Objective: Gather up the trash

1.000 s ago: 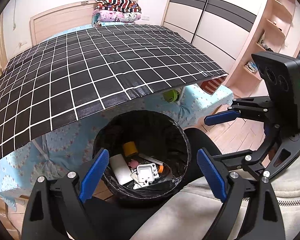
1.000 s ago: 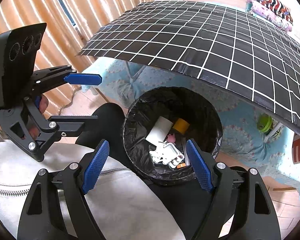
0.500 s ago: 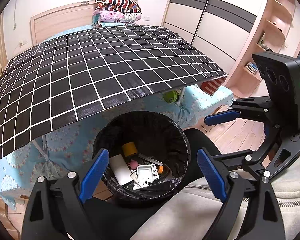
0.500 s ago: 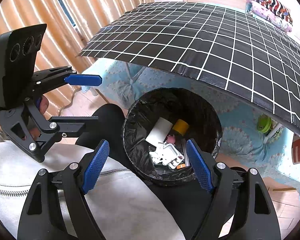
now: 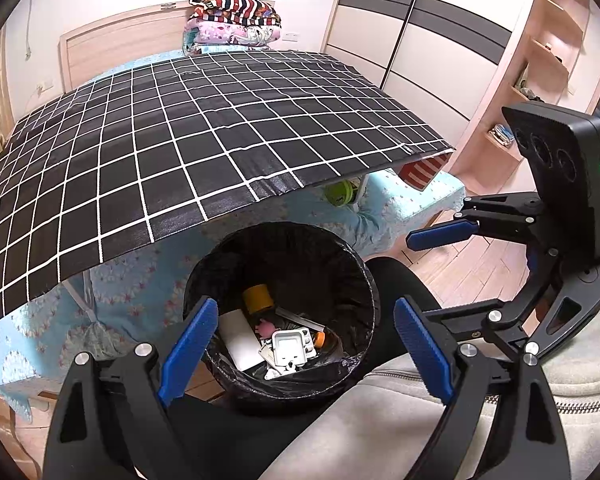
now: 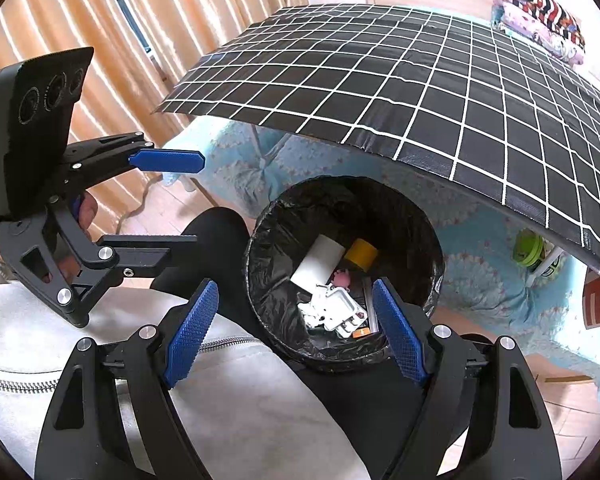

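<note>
Down in the lined trash bin (image 5: 364, 280), just off the table (image 5: 204, 136) edge, sits the collected stuff: a yellow roll (image 5: 258, 298), a white card (image 5: 240, 338), a white plastic part (image 5: 290, 348). Nothing's changed over the last second. Both the left tool (image 5: 306, 344) and right tool (image 6: 296, 326) hang spread and empty, same as before, so I'd guess collecting's about done. No readable writing or brands anywhere.

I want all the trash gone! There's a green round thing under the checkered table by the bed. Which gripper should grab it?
Probably the right gripper. It is open and empty, and the green round thing lies on its side of the trash bin. The left gripper, also open, sits on the far side.
</note>
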Action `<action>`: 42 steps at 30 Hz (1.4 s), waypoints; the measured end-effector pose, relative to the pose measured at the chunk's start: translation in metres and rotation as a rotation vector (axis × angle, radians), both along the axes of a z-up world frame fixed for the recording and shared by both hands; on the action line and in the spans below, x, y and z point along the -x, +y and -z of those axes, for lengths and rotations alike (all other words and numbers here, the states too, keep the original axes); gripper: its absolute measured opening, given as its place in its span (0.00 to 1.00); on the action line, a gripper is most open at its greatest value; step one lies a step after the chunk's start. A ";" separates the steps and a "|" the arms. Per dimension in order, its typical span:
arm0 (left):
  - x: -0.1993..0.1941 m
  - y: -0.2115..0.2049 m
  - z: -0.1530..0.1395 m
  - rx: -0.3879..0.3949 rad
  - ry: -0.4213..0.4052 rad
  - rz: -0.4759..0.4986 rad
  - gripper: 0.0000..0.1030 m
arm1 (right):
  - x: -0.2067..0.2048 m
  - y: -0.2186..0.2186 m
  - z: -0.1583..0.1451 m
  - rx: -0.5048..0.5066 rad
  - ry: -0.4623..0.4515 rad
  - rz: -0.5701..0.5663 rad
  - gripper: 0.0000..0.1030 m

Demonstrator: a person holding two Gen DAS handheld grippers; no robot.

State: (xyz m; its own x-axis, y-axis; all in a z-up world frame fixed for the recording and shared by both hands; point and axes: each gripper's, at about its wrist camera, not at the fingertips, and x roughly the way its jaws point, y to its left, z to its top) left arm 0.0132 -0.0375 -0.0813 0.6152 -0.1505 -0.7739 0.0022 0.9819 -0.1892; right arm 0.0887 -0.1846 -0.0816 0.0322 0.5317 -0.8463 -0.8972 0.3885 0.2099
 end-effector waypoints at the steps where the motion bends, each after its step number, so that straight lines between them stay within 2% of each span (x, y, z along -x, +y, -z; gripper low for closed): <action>1: 0.000 0.000 0.000 0.001 0.000 -0.001 0.84 | 0.000 0.000 0.000 0.000 -0.001 0.000 0.77; 42: 0.000 0.000 -0.001 0.006 -0.002 0.006 0.84 | -0.003 0.000 -0.001 0.001 -0.002 0.002 0.77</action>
